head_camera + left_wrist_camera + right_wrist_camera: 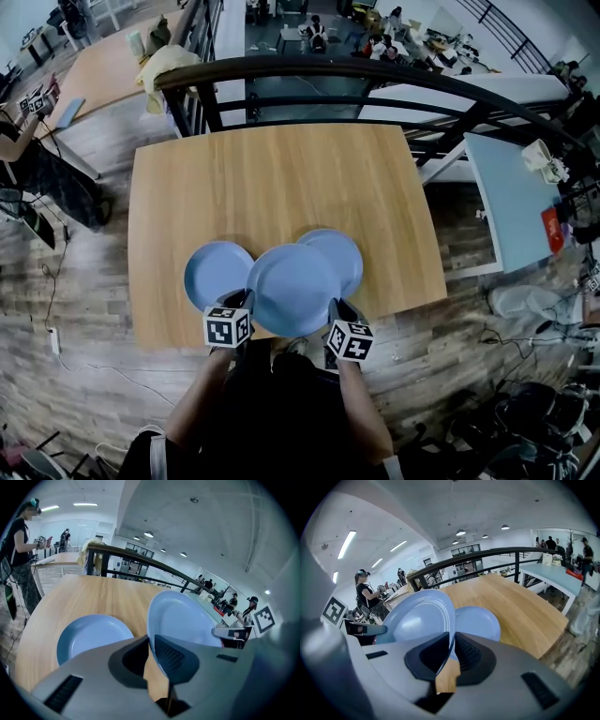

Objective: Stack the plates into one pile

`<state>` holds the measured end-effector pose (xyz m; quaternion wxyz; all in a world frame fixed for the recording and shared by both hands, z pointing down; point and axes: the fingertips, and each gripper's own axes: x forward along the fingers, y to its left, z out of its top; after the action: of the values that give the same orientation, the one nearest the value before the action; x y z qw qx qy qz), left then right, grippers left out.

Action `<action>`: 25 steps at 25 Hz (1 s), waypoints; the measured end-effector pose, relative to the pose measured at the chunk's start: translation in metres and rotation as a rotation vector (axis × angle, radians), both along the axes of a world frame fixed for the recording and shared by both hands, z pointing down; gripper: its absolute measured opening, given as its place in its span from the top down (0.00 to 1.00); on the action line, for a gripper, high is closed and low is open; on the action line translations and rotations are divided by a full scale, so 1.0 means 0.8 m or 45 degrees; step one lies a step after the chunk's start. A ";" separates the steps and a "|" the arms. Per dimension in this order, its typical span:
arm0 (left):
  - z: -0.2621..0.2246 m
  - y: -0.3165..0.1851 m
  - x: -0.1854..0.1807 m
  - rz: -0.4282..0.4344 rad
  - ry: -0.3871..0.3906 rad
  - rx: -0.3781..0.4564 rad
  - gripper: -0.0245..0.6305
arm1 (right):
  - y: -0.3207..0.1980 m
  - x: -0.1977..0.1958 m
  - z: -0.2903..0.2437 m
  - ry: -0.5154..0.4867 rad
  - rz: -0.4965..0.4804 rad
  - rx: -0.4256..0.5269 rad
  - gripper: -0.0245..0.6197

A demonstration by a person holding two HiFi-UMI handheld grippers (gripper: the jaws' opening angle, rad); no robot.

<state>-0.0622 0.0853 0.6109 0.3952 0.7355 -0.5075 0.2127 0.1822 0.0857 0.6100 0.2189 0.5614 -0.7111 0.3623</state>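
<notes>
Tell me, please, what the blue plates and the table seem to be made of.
Plates, including the middle plate: pale blue, smooth with a soft sheen and thin rim; melamine or glazed ceramic, can't tell.
Table: light wood grain, matte; solid wood or laminate, unclear.

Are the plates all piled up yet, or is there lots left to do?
Nothing is piled yet. The left gripper and right gripper are both clamped on the rim of the middle blue plate, holding it over the wooden table. The left blue plate and right blue plate lie apart; all three need stacking.
</notes>
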 end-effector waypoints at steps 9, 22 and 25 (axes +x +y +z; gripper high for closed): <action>0.003 0.036 0.061 0.013 -0.013 -0.006 0.88 | 0.035 0.061 0.004 -0.030 0.031 0.015 0.88; 0.012 0.058 0.109 0.029 -0.027 -0.032 0.88 | 0.061 0.110 0.012 -0.050 0.050 0.006 0.88; 0.019 0.048 0.119 0.051 -0.026 -0.038 0.88 | 0.057 0.119 0.018 -0.047 0.064 -0.003 0.88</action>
<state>0.0328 0.1238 0.6261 0.3966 0.7374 -0.4934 0.2355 0.2771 0.1313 0.6246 0.1972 0.5722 -0.7002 0.3788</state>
